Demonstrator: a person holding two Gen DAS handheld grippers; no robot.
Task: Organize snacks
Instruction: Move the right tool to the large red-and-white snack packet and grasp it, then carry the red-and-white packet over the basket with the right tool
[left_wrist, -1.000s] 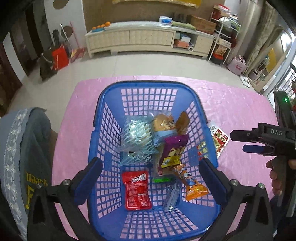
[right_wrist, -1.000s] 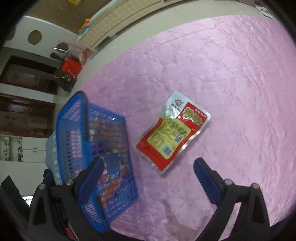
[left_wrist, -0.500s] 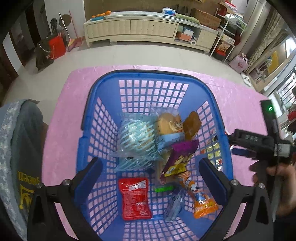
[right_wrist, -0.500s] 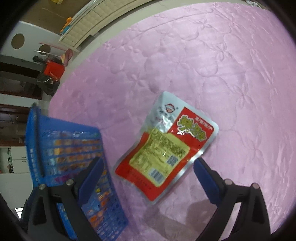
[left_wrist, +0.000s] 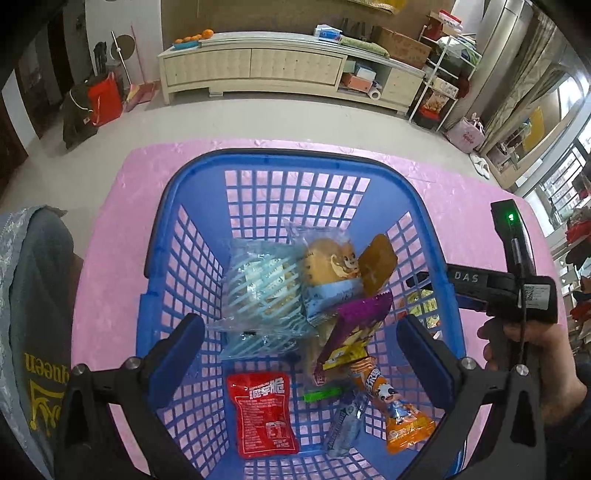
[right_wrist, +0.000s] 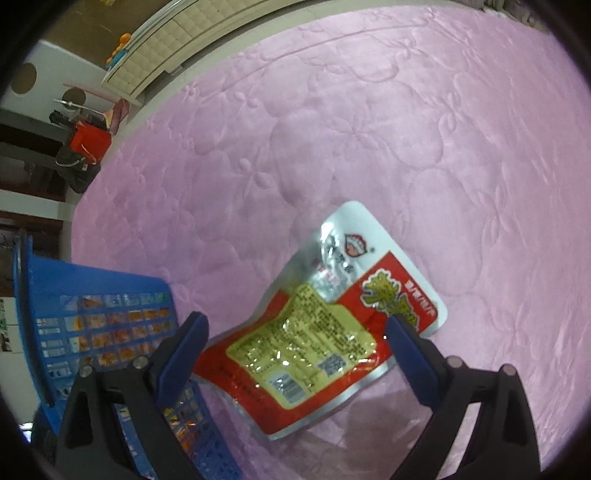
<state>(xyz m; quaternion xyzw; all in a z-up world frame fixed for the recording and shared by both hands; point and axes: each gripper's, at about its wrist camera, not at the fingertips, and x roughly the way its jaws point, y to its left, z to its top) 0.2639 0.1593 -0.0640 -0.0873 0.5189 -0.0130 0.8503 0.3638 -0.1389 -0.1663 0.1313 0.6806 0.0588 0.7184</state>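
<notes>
Blue basket (left_wrist: 177, 236) of snack packets, left gripper (left_wrist: 301, 343) jaws apart above

A counter (right_wrist: 369, 129) under a pink quilted cover with a stitched flower pattern carries two things. A blue basket (left_wrist: 291, 166) with lattice walls stands on it, pink showing through the grid. Just beside the basket's right wall a red, yellow and silver pouch (right_wrist: 325, 325) lies flat on the cover, one corner near the basket; whether they touch is unclear.
</notes>
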